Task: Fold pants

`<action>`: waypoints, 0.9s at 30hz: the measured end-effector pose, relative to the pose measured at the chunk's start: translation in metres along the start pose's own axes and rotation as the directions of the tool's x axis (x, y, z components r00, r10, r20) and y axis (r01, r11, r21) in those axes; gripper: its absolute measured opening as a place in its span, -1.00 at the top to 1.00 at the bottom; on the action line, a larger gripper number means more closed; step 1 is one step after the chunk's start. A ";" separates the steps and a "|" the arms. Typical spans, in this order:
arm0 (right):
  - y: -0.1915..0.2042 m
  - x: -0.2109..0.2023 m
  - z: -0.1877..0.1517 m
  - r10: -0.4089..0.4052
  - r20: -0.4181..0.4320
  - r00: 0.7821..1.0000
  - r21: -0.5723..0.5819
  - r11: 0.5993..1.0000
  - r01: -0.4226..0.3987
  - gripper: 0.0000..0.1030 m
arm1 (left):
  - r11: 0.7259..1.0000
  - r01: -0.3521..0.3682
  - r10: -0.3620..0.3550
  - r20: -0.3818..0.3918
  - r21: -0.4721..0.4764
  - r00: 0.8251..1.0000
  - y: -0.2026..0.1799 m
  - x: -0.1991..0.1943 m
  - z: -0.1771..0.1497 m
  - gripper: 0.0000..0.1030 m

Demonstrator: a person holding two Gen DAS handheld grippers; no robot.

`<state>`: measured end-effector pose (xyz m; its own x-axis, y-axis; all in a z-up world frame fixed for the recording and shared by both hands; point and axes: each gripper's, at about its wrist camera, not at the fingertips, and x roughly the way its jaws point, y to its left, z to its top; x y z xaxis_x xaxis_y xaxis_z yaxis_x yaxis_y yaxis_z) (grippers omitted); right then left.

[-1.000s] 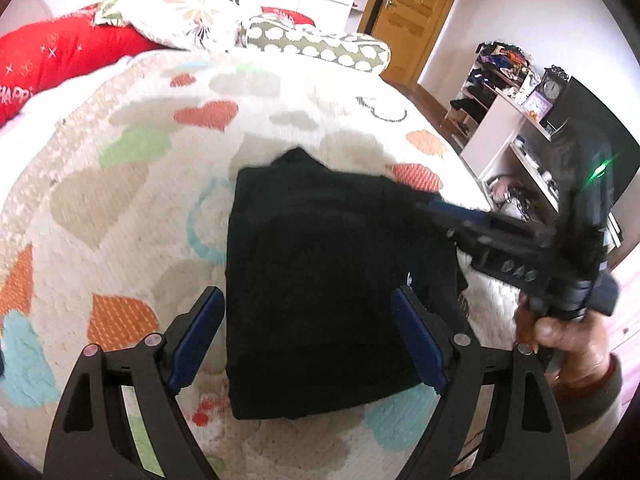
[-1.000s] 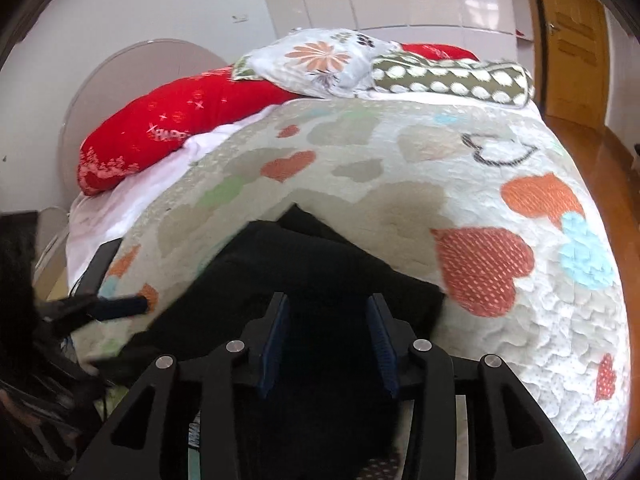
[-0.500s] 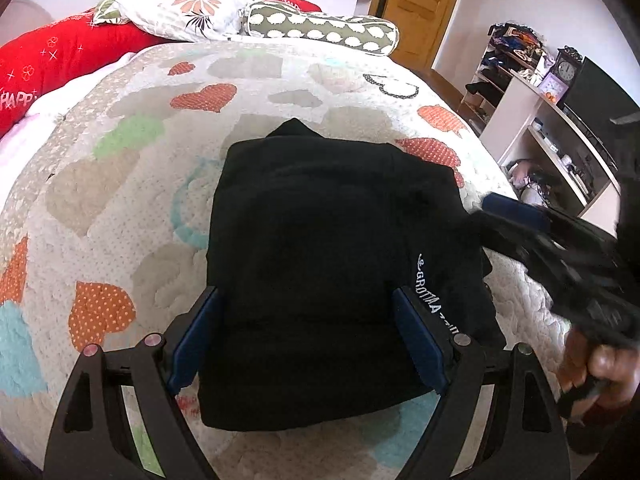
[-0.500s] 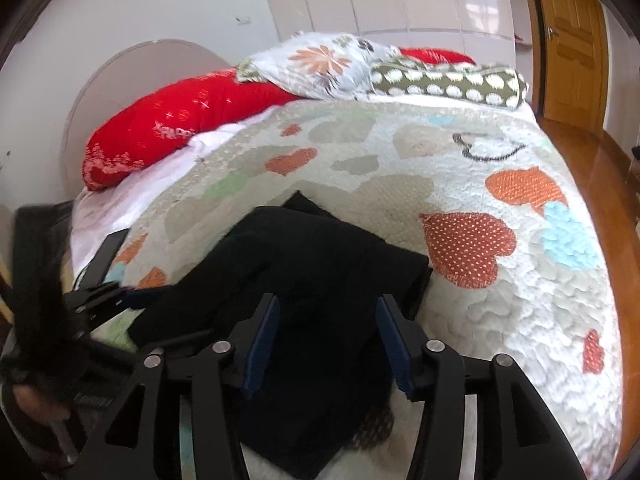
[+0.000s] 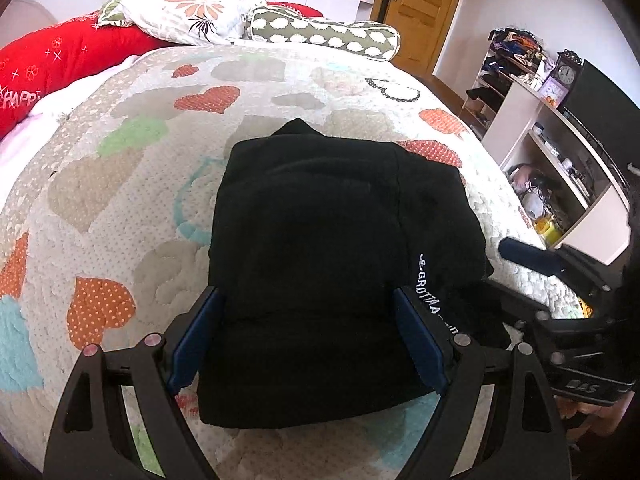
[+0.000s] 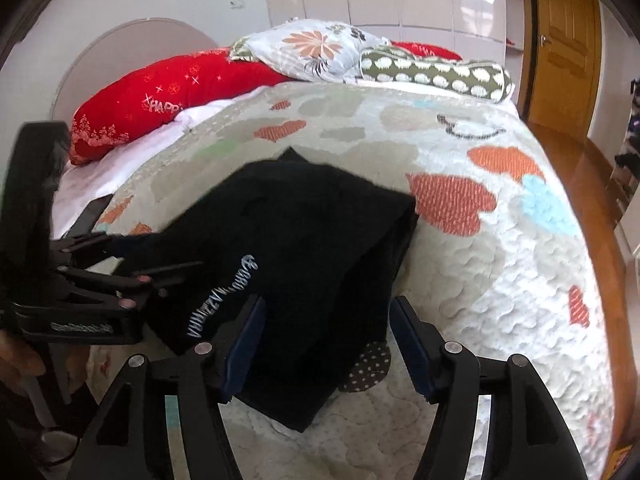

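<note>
Folded black fabric pants [image 5: 320, 248] flat on heart-print quilted bedspread [image 5: 120, 184]; left gripper [image 5: 306, 334] spread wide w/ nothing gripped; right gripper [image 6: 326, 342] just been opening, released, pants between jaws.

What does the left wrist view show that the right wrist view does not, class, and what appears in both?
Only the left wrist view shows the shelf unit with a clock and a dark screen. Only the right wrist view shows the rounded headboard and the wooden floor. Both share the folded black pants with white lettering, the heart-patterned quilt, the red pillow, the floral pillow, the spotted bolster and the wooden door.
</note>
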<state>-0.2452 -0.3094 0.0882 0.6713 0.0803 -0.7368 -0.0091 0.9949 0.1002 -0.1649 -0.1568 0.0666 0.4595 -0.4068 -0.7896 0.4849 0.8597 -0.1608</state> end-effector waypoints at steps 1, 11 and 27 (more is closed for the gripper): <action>0.001 -0.002 0.001 0.007 0.009 1.000 0.000 1.000 -0.007 -0.28 | 1.000 0.000 0.000 0.002 -0.005 1.000 0.000 0.001 0.000 -0.69; -0.011 0.016 -0.003 0.042 -0.036 0.998 0.092 0.995 -0.038 -0.37 | 0.999 0.030 -0.030 -0.009 -0.041 0.999 0.009 -0.005 0.002 -0.74; -0.009 0.033 0.003 -0.043 -0.050 0.998 0.121 0.991 0.048 -0.57 | 0.999 0.006 -0.007 -0.017 -0.045 1.000 0.007 0.003 -0.001 -0.75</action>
<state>-0.2212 -0.3163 0.0650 0.6334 0.0407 -0.7728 0.1134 0.9830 0.1447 -0.1609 -0.1518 0.0621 0.4433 -0.4075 -0.7984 0.4537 0.8702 -0.1922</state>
